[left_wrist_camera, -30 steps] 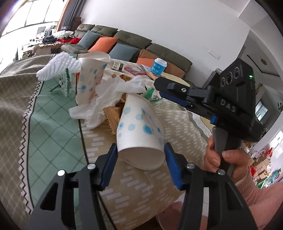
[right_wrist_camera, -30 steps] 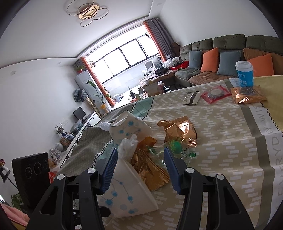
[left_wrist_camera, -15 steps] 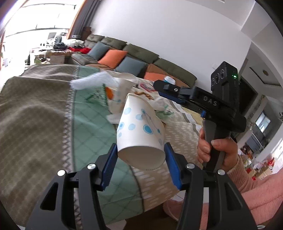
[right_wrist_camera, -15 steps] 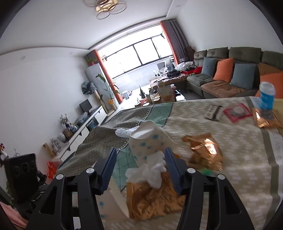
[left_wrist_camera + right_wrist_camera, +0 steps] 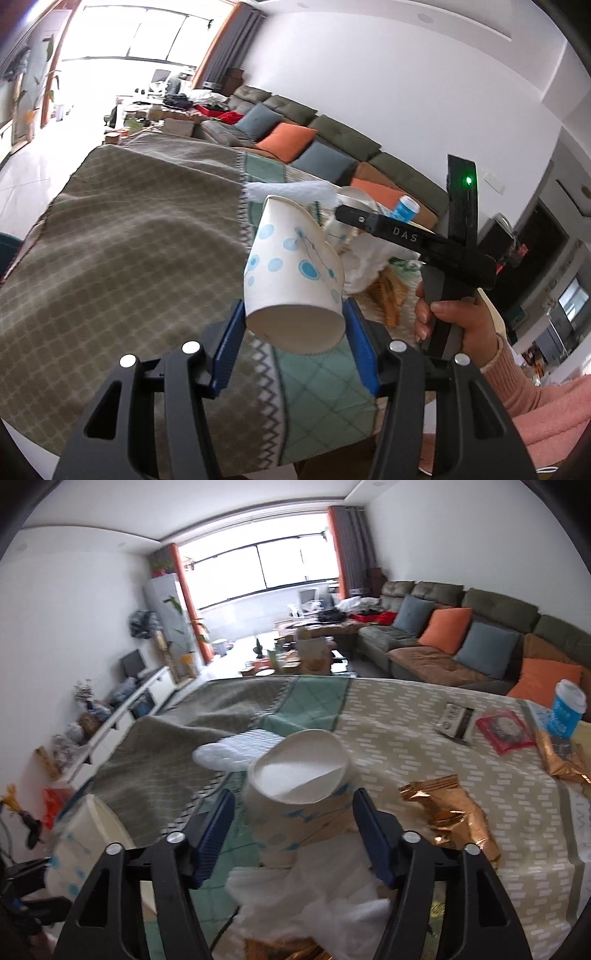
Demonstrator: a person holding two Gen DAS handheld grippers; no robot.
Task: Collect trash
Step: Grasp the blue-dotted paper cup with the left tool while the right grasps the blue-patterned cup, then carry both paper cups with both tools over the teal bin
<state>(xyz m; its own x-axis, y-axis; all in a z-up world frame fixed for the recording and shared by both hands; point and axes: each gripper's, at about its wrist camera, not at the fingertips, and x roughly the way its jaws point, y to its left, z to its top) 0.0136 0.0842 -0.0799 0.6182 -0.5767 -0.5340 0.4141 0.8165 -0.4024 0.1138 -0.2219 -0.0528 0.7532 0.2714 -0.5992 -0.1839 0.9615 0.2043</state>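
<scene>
Blue-padded tongs of the left gripper (image 5: 293,334) clamp a dotted paper cup (image 5: 291,280) at its base, low in the centre of the left wrist view, the cup lifted clear of the patterned tablecloth (image 5: 122,258) with its mouth pointing away toward the sofa (image 5: 332,136). At right in the same view a hand (image 5: 456,319) in a pink sleeve grips the black handle of the right gripper (image 5: 341,211).

From the right wrist view, the right gripper (image 5: 293,829) has its jaws parted on either side of a second dotted paper cup (image 5: 301,775), which stands mouth-up and dented at centre frame; a gap shows on both sides, so the pads do not press it. White crumpled tissue (image 5: 317,893) lies in front of that cup at bottom centre. A sheet of white foam wrap (image 5: 236,749) lies just behind it, left of centre. A gold snack wrapper (image 5: 450,812) sits to the right of the jaws. Toward the right edge lie a red packet (image 5: 504,729), a small dark packet (image 5: 456,722) and a blue lidded cup (image 5: 567,709). At lower left the held cup (image 5: 85,845) shows again.
</scene>
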